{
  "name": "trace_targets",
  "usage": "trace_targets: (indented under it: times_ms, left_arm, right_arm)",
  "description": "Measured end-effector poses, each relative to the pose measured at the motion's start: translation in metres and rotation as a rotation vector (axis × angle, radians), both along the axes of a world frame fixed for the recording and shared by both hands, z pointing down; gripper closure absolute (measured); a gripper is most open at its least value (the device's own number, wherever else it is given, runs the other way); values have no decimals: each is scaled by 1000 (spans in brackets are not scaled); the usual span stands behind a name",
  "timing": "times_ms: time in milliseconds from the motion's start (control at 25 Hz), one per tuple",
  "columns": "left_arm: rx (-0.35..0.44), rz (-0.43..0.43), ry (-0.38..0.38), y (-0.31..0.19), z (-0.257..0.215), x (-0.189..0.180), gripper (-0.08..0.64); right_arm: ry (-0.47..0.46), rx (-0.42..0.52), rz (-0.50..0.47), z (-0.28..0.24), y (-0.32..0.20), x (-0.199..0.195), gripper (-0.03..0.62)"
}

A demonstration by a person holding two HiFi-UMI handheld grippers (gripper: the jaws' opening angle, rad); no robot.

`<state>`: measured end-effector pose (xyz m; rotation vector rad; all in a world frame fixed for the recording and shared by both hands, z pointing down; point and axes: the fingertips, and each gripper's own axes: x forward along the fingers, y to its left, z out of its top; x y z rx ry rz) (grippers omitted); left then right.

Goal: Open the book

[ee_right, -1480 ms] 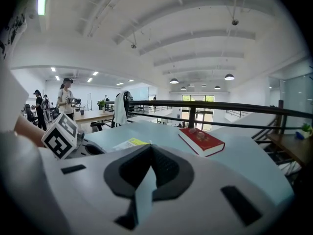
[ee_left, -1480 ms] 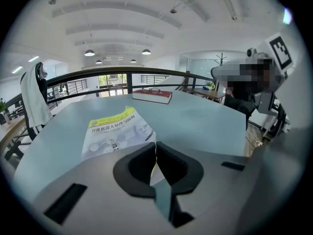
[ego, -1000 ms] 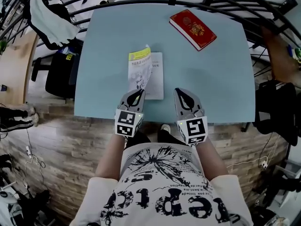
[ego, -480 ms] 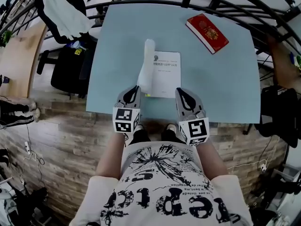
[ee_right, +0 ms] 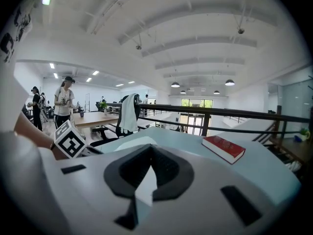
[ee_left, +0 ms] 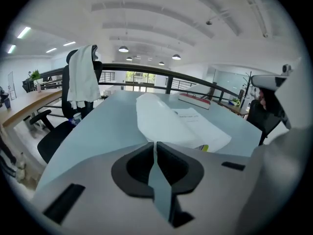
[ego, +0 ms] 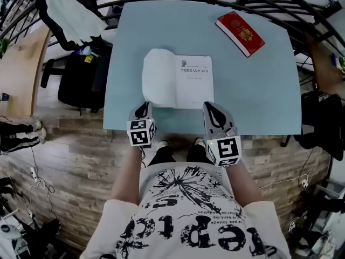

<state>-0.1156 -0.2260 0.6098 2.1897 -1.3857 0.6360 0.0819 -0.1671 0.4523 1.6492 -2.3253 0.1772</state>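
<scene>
White pages face up: the paperback book (ego: 188, 82) lies open near the front edge of the pale blue bench (ego: 259, 90), its spine running away from the person. Its left leaf (ego: 159, 79) bulges rather than lying flat. That leaf sits just ahead of the left claw (ego: 144, 108), whose jaws are together and empty, so this claw is the nearer one. The right claw (ego: 211, 108), likewise closed on nothing, waits by the book's near right corner.
</scene>
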Motion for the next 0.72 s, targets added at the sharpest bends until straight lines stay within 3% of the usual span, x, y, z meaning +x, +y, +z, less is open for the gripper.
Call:
trace_targets:
  times_ms: [240,520,720]
  left_arm:
    - [-142,-64,14,-7,44,-26,535]
    - [-232,-37,7,-10,59,-29,530]
    - [-268,-16,44,-7,59,-29,445]
  right_arm:
    - [-4,-43,55,21,5,-5,581]
    - [-35,-87,127,45,10,-9,581]
    - [-33,-74,121,41,7,-22,581]
